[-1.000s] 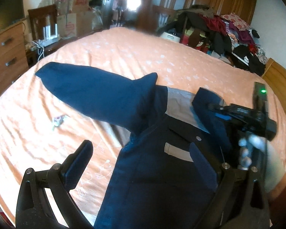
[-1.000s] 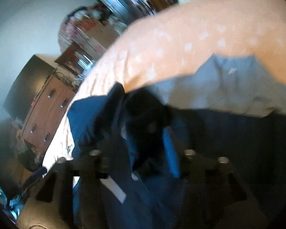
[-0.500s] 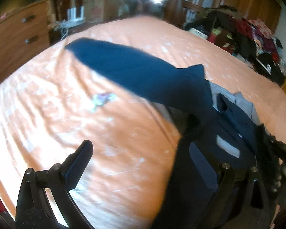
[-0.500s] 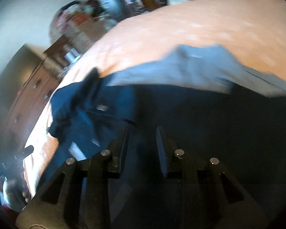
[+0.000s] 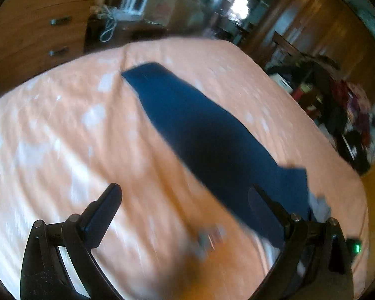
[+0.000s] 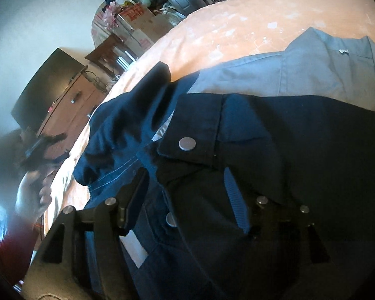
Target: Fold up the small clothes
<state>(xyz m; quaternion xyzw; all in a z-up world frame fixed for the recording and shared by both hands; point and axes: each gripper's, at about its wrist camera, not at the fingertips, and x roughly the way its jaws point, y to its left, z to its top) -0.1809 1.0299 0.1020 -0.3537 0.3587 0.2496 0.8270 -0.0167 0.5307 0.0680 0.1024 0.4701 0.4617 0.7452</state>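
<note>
Jacket (image 6: 275, 150), dark navy with a grey inner lining, lies spread on the orange bed (image 5: 62, 137). In the left wrist view one sleeve (image 5: 200, 130) stretches flat across the cover, its long axis running from the cuff at the upper left, toward the wooden dresser (image 5: 30, 25), down to the lower right, where it joins the body of the garment. That junction is cut off by the frame edge and partly covered by the right-hand finger of the left gripper (image 5: 185, 210).

The left gripper hangs above the bare cover just beside the sleeve, its fingers spread wide with nothing between them. This view is smeared by motion; a small pale object (image 5: 207, 240) on the cover between the fingers is too blurred to identify.

In the right wrist view the jacket front fills the frame, with the grey lining (image 6: 312, 67) turned out at the top and metal snap buttons (image 6: 187, 143) along the placket. The right gripper (image 6: 187, 195) sits low over the dark cloth, fingers parted and released; whether they touch the fabric cannot be told. At the left edge a hand (image 6: 32, 195) holding the other tool shows only as a blur.
</note>
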